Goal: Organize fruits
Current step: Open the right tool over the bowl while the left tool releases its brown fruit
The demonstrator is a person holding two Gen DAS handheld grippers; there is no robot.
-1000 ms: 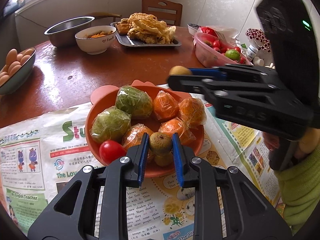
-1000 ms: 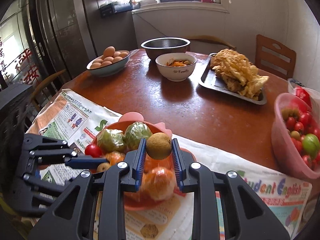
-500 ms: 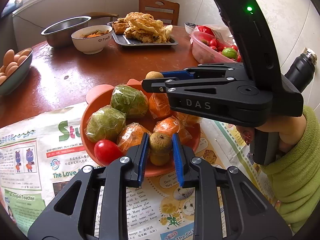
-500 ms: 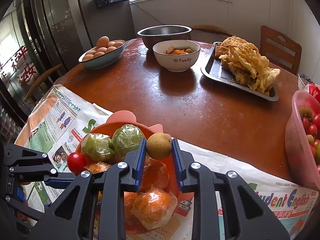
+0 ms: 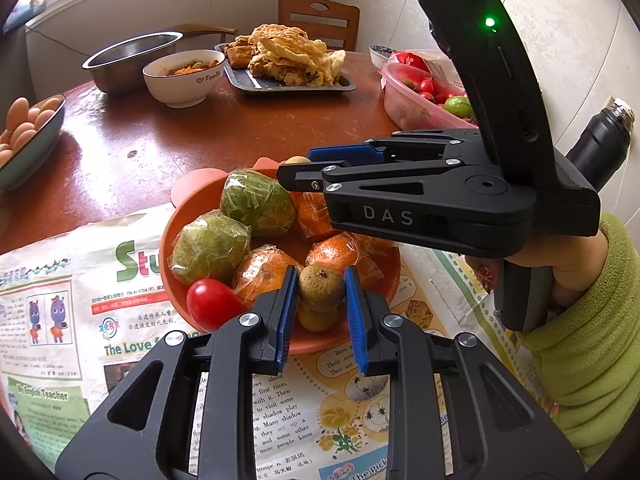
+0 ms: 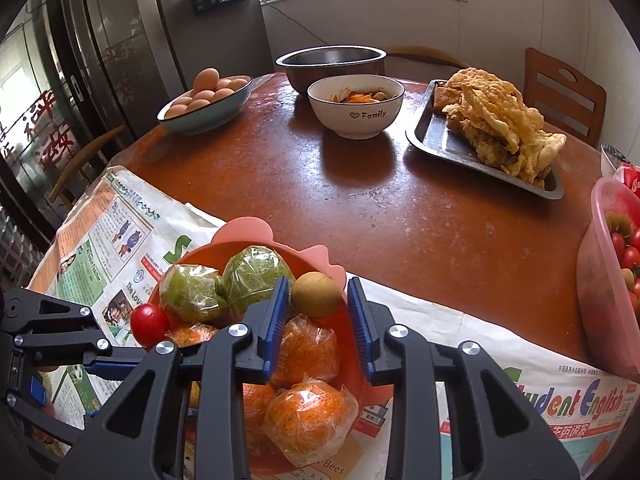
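An orange bowl (image 5: 182, 224) sits on a newspaper (image 5: 80, 320) spread over a round reddish-brown tabletop (image 6: 400, 208). The bowl holds two green fruits in plastic wrap (image 5: 256, 202), several wrapped oranges (image 5: 262, 268), a red cherry tomato (image 5: 212, 304) at the near rim, and a small yellowish fruit (image 5: 318, 320) low at the front.

The left gripper (image 5: 321, 296) reaches over the bowl's near edge. A small brown fruit (image 5: 321, 288) sits between its blue fingers (image 5: 286, 308). The left finger touches it, while a thin gap shows on the right side, so the grip looks just loosened.

The right gripper (image 6: 318, 312) comes in from the right, over the far side of the bowl. A second small brown fruit (image 6: 316, 294) sits between its fingers (image 6: 276, 320), touching the left one and clear of the right one, so it is let go or nearly so. It rests against the bowl's far rim, just above a wrapped orange.

Farther back on the tabletop stand a bowl of eggs (image 6: 208, 108), a steel bowl (image 6: 332, 60), a white bowl marked "Family" (image 6: 356, 114) and a tray of fried food (image 6: 440, 140). At the right edge is a pink tub of cherry tomatoes (image 6: 596, 288).
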